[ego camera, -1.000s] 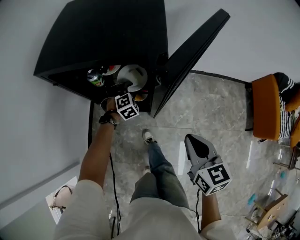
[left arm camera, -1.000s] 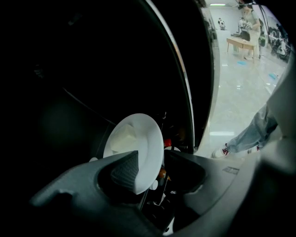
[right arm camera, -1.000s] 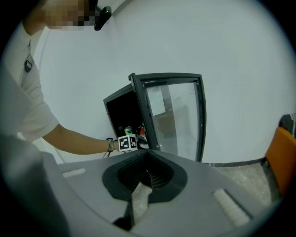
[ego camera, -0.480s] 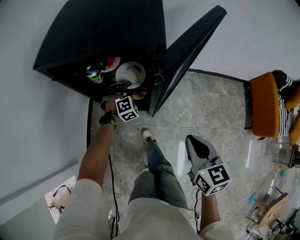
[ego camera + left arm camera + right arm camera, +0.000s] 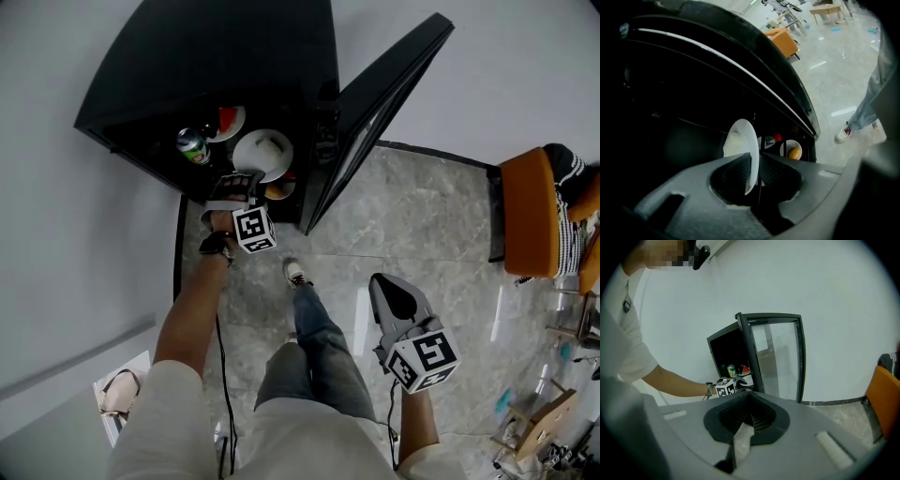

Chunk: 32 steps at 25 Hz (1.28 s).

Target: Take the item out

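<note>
Closing left gripper (image 5: pixel 754 165) onto the plate (image 5: pixel 739 140) rim inside the cabinet (image 5: pixel 206 66), upper left; holding right gripper (image 5: pixel 386 286) clenched, empty, at lower right.

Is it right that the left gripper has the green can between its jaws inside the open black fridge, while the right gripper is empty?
Not quite: the left gripper has the white plate's rim between its closing jaws, not the green can, which stands apart. The left gripper view shows this; the black fridge is open and the right gripper is empty.
</note>
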Motion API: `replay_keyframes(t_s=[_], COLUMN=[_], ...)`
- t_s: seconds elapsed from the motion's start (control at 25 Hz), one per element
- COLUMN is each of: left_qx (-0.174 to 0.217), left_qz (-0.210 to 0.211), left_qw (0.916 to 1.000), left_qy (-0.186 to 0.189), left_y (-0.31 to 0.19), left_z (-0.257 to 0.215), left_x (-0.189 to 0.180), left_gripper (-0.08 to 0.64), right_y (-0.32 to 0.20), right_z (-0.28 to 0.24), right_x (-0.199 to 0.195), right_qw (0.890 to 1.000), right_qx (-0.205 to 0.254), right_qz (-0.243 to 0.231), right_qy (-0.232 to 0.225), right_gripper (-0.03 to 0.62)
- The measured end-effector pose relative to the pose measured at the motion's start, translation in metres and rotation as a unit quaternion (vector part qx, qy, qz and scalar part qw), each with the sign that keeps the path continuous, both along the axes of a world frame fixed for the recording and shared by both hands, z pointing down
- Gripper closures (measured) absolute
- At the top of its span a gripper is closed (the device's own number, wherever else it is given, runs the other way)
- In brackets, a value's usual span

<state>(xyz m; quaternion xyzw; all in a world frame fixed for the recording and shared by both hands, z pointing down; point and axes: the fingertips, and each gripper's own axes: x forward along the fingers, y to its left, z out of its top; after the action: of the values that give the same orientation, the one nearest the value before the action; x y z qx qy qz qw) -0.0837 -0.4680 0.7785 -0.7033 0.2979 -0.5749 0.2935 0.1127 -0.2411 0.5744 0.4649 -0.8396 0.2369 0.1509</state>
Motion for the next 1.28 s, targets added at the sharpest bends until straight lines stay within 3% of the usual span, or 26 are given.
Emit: replay_keyframes(t_s=[0.24,0.48,0.84,1.08,1.28], left_qx=[0.079,0.112,0.134,0.148,0.145], left_qz=[0.001,0.012,0.027,0.045,0.049], left_qw=[0.9968,0.9936,0.9903,0.9868,0.987], left_qy=[-0.003,-0.012,-0.023,-0.05,-0.049], left_y=[-0.001,0.007,0.025,0.053,0.084], left_z=[-0.019,-0.017,-0.052,-0.106,-0.153], left_x=[-0.002,-0.007,-0.016,-0.025,-0.023], left_gripper=[0.554,0.552,0.552,0.552,0.552], right_y=[0.009,0.019,0.023,0.022,0.02], right_z=[0.006,0.01,-0.007,-0.041,-0.079], right_x=[0.004,0.011,0.001,-0.006,-0.018], right_qw=[1.0,1.0,1.0,0.999,0.997], right_qx=[-0.001,-0.005,0.015,0.039,0.07], right_qz=[0.005,0.011,0.001,-0.005,-0.015], right_qy=[0.008,0.015,0.016,0.018,0.027], right_gripper=[0.584,0.584,0.584,0.584,0.584])
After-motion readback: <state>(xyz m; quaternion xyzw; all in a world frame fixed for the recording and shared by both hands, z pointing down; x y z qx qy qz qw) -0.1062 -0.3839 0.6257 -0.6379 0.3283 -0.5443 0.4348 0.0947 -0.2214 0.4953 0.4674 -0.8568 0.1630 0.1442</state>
